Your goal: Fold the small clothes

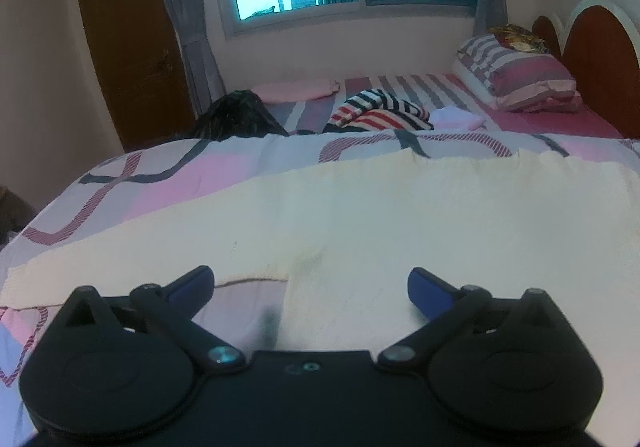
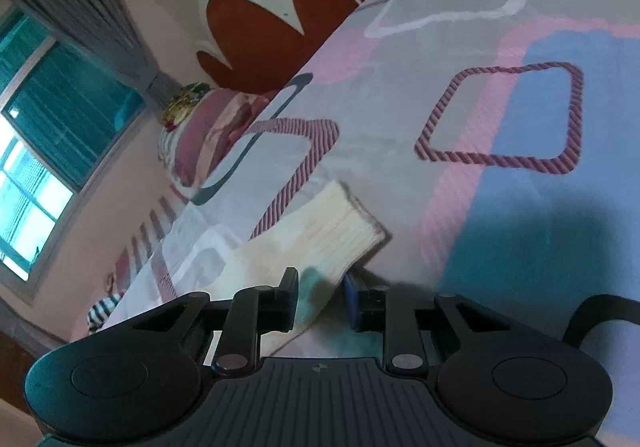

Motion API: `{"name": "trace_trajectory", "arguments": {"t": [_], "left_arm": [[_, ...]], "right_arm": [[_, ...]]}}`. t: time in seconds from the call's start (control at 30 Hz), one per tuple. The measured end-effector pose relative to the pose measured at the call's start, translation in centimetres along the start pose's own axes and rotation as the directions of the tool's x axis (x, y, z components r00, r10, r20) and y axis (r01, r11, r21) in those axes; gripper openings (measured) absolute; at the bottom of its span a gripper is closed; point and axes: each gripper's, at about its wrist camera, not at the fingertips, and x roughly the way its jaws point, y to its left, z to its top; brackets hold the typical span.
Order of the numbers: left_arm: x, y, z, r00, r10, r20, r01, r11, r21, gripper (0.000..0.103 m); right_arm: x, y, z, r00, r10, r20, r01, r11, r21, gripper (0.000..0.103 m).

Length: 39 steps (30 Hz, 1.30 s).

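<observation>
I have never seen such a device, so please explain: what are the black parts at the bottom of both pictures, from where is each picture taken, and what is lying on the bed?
The black parts are two hand-held grippers; a person carries one in each hand. Each picture comes from a camera on one gripper, looking forward along its two fingers. In the left wrist view, the left gripper is wide open above a cream sock spread on the patterned bedcover. In the right wrist view, the right gripper has its fingers close together around the sock's edge, apparently pinching it; the ribbed cuff lies ahead. Farther back lie a striped garment, a dark garment and a striped pillow.
</observation>
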Motion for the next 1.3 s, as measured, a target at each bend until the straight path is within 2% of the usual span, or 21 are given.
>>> {"name": "trace_trajectory", "arguments": {"t": [0.07,0.17,0.27,0.37,0.43,0.57,0.67,0.73,0.83,0.93,1.07,1.13,1.17,1.2,1.23,1.27,1.3], "left_arm": [[0.0,0.2,-0.1,1.0,0.006,-0.006,-0.006,1.0,0.01,0.103],[-0.3,0.9,-0.1,1.0,0.008,0.001,-0.008,1.0,0.014,0.103],[-0.4,1.6,-0.1,1.0,0.008,-0.005,-0.008,0.999,0.034,0.102],[-0.3,2.4,-0.1,1.0,-0.022,-0.019,0.023,0.999,0.033,0.102],[-0.1,2.6,-0.2,0.999,-0.037,-0.033,0.038,0.999,0.03,0.101],[0.4,3.2,-0.3,0.997,-0.062,-0.048,0.062,0.998,0.002,0.098],[0.8,3.7,-0.1,0.995,-0.067,-0.069,0.065,0.997,-0.03,0.098],[1.0,4.1,0.1,0.994,-0.072,-0.08,0.069,0.997,-0.042,0.098],[1.0,4.8,0.2,0.995,-0.064,-0.075,0.06,0.997,-0.055,0.098],[0.7,5.5,0.1,0.995,-0.063,-0.081,0.056,0.995,-0.077,0.098],[-0.3,5.6,-0.5,0.993,-0.088,-0.08,0.081,0.993,-0.088,0.098],[-0.6,5.6,-0.7,0.991,-0.113,-0.075,0.104,0.989,-0.108,0.097],[-0.6,5.5,-0.7,0.989,-0.13,-0.074,0.121,0.985,-0.122,0.096],[-0.6,5.2,-0.6,0.987,-0.145,-0.073,0.135,0.983,-0.127,0.095],[-0.6,4.9,-0.6,0.986,-0.155,-0.07,0.145,0.981,-0.127,0.094],[-0.5,4.6,-0.5,0.985,-0.159,-0.066,0.15,0.98,-0.128,0.091],[-0.4,4.3,-0.3,0.984,-0.168,-0.063,0.159,0.978,-0.133,0.09]], "right_arm": [[-0.1,-0.1,0.1,1.0,-0.003,0.016,0.003,1.0,0.01,0.0],[-0.1,-0.8,0.3,0.998,-0.043,0.045,0.041,0.998,0.039,0.001],[0.2,1.3,0.1,0.993,-0.107,0.042,0.112,0.985,-0.132,0.001],[-0.7,3.0,-0.1,0.994,-0.086,0.072,0.097,0.98,-0.174,0.001],[-0.7,5.2,-0.8,0.997,-0.048,0.065,0.063,0.967,-0.247,0.001],[-1.6,12.5,-5.4,0.993,0.121,-0.012,-0.113,0.882,-0.457,0.001],[-2.3,18.6,-10.7,0.962,0.242,-0.128,-0.273,0.794,-0.544,0.001],[-2.4,21.8,-14.0,0.938,0.287,-0.196,-0.347,0.743,-0.572,0.001],[-2.4,26.4,-19.7,0.904,0.322,-0.283,-0.428,0.662,-0.615,0.001],[-2.8,29.2,-24.8,0.879,0.331,-0.342,-0.476,0.598,-0.645,0.001],[-2.5,31.4,-29.5,0.842,0.336,-0.422,-0.539,0.542,-0.645,0.001],[-2.4,32.0,-31.2,0.831,0.329,-0.449,-0.557,0.514,-0.653,0.001],[-1.8,32.2,-32.3,0.815,0.318,-0.484,-0.579,0.496,-0.648,0.002],[-1.8,32.3,-33.2,0.807,0.307,-0.505,-0.589,0.488,-0.645,0.007],[-1.8,32.3,-33.8,0.818,0.299,-0.492,-0.575,0.477,-0.665,0.028],[-2.3,32.2,-34.0,0.838,0.308,-0.45,-0.545,0.469,-0.695,0.043],[-2.4,31.9,-33.5,0.843,0.328,-0.427,-0.538,0.48,-0.694,0.052]]}}
